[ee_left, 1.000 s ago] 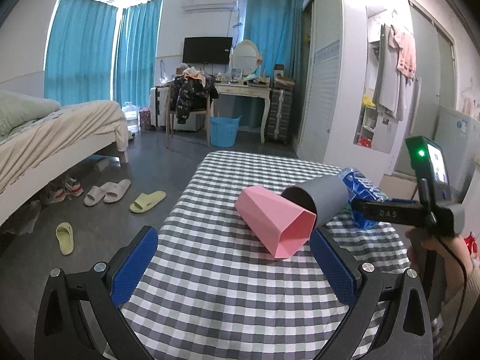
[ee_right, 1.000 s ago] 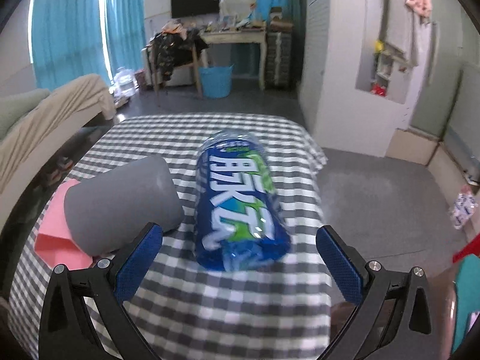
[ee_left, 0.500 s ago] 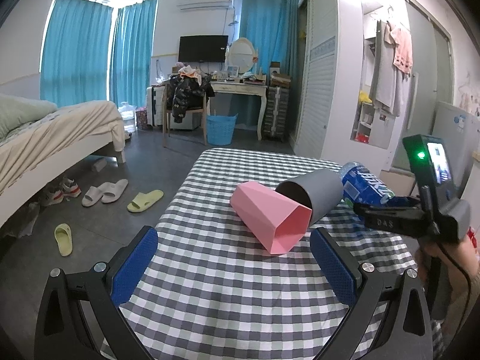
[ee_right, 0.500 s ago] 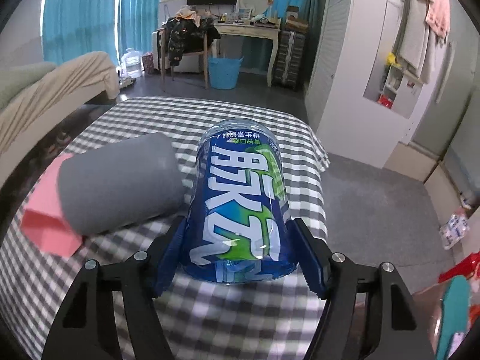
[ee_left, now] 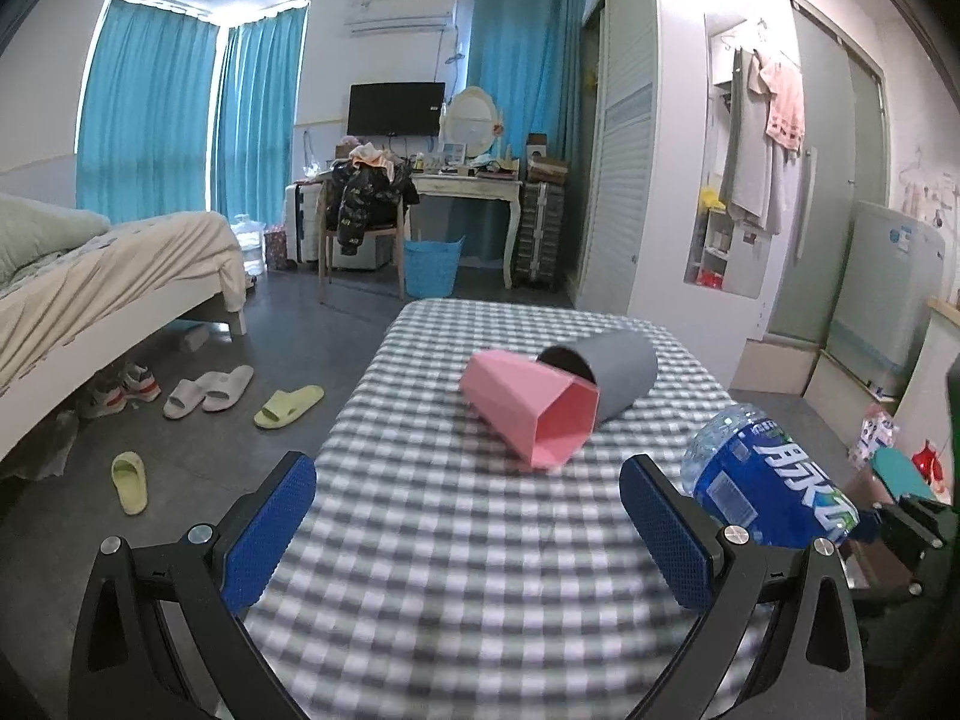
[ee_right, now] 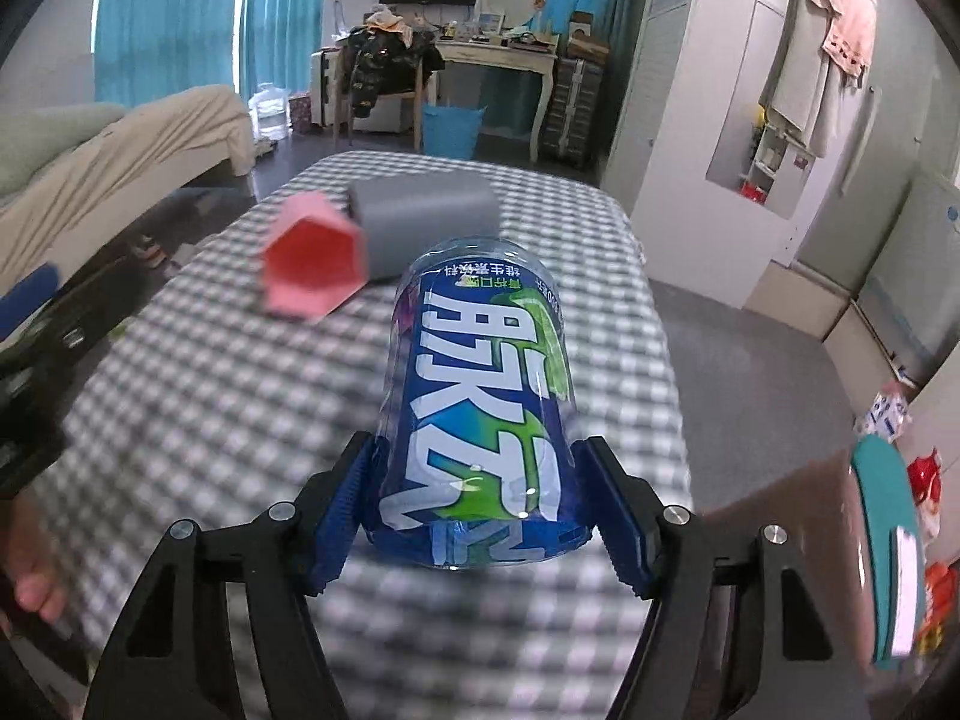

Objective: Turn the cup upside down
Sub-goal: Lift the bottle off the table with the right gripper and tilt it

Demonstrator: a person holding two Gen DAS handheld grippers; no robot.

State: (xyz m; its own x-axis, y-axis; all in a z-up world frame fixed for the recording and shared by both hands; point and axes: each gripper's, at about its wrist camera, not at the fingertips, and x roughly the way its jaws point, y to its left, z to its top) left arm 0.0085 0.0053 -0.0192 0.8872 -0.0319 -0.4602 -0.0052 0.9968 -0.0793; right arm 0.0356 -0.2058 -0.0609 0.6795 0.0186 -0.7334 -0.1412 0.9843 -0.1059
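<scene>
A pink hexagonal cup (ee_left: 528, 414) lies on its side on the checked table (ee_left: 450, 570), mouth toward me. Against it lies a grey round cup (ee_left: 612, 366), also on its side. My left gripper (ee_left: 468, 504) hovers open over the near table, short of both cups, with nothing between its blue pads. My right gripper (ee_right: 480, 468) is shut on a clear bottle with a blue label (ee_right: 480, 396), held tilted above the table's right side. The bottle (ee_left: 768, 492) shows at the left wrist view's right edge. Beyond it lie the pink cup (ee_right: 312, 264) and grey cup (ee_right: 426, 222).
The table's right edge (ee_right: 666, 360) drops to grey floor. A bed (ee_left: 102, 276) and slippers (ee_left: 288, 405) are at left, a chair, desk and blue basket (ee_left: 429, 267) behind, a white wardrobe (ee_left: 624, 180) at right. A hand (ee_right: 36, 588) holds the left gripper.
My right gripper shut on the blue-labelled bottle, lifted it off the table and drew it back, away from the grey cup. The left gripper stayed open and pulled back slightly.
</scene>
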